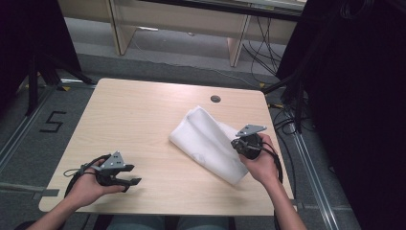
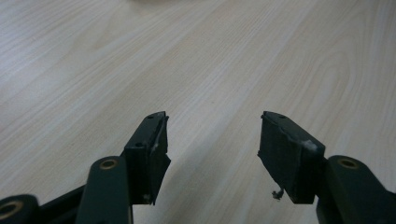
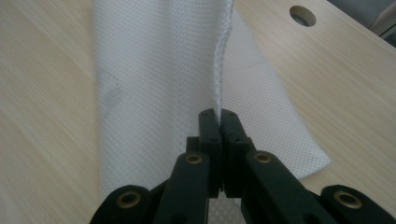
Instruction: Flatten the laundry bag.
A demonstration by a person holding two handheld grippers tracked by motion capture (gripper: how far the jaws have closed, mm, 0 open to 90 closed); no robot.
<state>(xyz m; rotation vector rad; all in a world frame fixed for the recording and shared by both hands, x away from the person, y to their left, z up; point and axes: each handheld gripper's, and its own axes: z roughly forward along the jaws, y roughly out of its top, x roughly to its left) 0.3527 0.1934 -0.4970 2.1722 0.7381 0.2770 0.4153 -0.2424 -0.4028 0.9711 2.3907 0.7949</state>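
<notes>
One white cloth (image 1: 208,141), two grippers

Lab: floor rails (image 1: 313,187), cables (image 1: 261,45)

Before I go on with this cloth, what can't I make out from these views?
- High view: the right gripper jaws, hidden behind its own body and the hand.
- Right gripper view: how many layers of the white mesh cloth are pinched; the shut jaws cover the edge.
- Left gripper view: the cloth lies beyond the top edge past the left gripper.
</notes>
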